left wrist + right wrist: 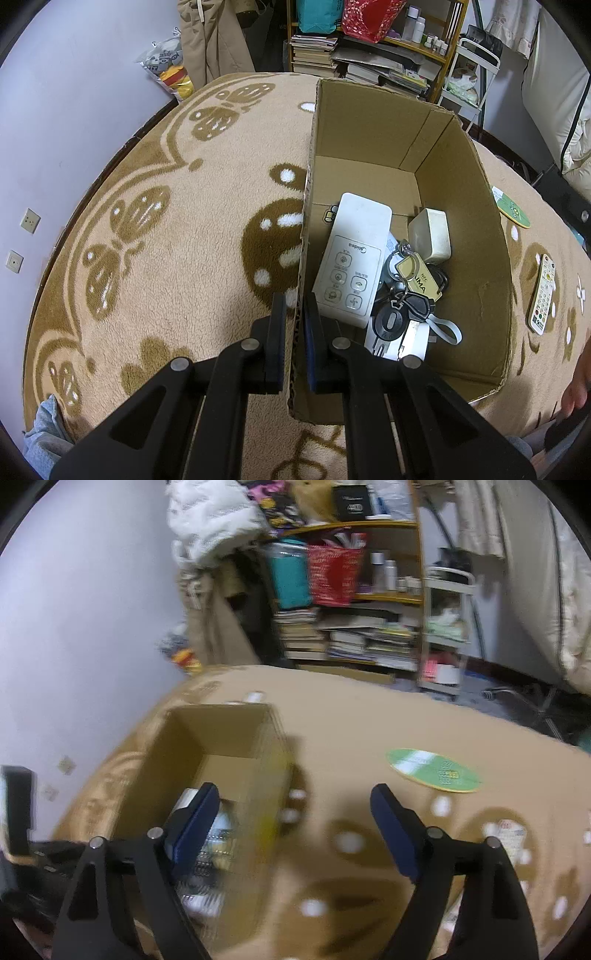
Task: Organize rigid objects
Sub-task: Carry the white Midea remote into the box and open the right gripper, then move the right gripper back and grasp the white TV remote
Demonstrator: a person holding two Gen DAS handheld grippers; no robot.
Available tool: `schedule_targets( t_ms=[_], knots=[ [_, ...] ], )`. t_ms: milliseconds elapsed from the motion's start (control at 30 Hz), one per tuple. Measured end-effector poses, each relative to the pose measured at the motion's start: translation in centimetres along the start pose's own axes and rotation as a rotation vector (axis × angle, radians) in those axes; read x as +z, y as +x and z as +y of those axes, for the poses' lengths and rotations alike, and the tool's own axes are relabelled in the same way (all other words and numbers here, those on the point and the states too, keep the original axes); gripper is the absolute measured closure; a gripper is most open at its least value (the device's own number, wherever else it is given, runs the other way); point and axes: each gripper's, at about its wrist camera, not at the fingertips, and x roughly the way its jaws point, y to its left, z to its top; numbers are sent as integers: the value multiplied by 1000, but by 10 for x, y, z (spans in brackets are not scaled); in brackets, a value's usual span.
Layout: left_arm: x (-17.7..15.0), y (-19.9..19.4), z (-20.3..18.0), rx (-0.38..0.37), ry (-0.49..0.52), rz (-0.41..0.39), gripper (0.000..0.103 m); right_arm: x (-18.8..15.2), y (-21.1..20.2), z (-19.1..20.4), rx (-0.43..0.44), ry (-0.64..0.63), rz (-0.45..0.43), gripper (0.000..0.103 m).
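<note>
Left fingers (277, 325) pinching cardboard box (469, 229) wall, white remote (351, 258) just beyond, right fingers (388, 812) spread wide, empty.

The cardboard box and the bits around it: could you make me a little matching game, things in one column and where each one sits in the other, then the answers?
Things:
1. White Midea remote
2. Bunch of keys
3. Green round mat
4. Left tongs

Places:
A. On the blanket, outside the box
B. Clamped on the box's near wall
C. Inside the box, leaning by its left wall
D. Inside the box, right of the white remote

Pairs: 1-C, 2-D, 3-A, 4-B

The cardboard box stands on the patterned blanket.
</note>
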Motion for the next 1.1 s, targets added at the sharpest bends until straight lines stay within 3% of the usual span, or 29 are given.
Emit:
schedule_targets(
  t_ms=[200,467,833,1100],
  knots=[
    [0,0,0,0,0,0,93,-15,0,-54,-170,45,10,11],
    [0,0,1,-1,-1,0,94,-39,11,-111,-321,137,51,11],
    [0,0,2,1,0,1,94,-73,41,-157,-369,267,195,11],
    [-1,0,4,5,4,0,93,-77,45,-156,-412,245,197,11]
  ],
)
